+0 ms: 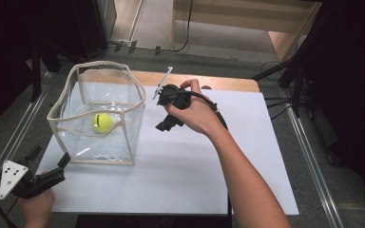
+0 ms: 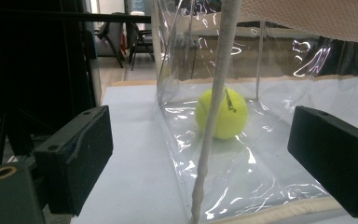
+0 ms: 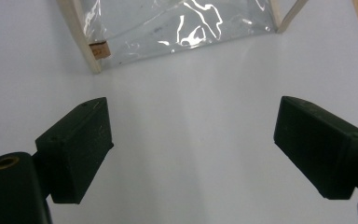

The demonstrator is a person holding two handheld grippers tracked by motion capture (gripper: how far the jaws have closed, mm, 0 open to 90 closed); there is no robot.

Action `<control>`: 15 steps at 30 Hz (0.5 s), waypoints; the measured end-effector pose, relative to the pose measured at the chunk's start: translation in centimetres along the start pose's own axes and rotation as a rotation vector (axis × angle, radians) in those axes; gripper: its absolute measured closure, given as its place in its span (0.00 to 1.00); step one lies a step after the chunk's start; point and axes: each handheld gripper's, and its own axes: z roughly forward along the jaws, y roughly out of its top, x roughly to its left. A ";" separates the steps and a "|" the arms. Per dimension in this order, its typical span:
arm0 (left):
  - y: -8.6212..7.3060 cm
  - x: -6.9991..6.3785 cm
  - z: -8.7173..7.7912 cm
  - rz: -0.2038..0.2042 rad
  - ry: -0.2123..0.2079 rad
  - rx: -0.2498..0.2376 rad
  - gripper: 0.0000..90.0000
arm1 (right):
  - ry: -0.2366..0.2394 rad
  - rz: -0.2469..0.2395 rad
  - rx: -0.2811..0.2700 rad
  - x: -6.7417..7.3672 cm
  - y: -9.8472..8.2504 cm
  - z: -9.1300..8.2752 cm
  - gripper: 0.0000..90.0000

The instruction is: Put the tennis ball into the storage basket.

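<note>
Clear plastic bin (image 1: 100, 111) holds yellow tennis ball (image 1: 102, 122); right gripper (image 1: 167, 124) just beside its right wall. Left gripper view: left gripper (image 2: 200, 158) agape, empty, ball straight ahead behind the bin's corner seam. Right gripper view: jaws apart, empty, over bare table (image 3: 191, 116).

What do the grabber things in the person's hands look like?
Both are black tools, each with two blocky black jaws. The left gripper has a grey three-cornered plate with dark dots on top and a black cable trailing from it. The right gripper has a thin light rod sticking up and a black cable along the forearm. Both forearms are bare, no sleeves.
</note>
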 end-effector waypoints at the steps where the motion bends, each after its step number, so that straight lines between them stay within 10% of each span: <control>1: 0.0 0.0 0.0 0.000 0.000 0.000 0.08 | 0.004 0.008 0.002 0.1 -0.3 0.1 0.11; 15: 0.0 0.0 0.0 0.006 0.002 0.006 0.08 | 0.001 0.056 -0.007 1.0 -3.9 1.3 0.01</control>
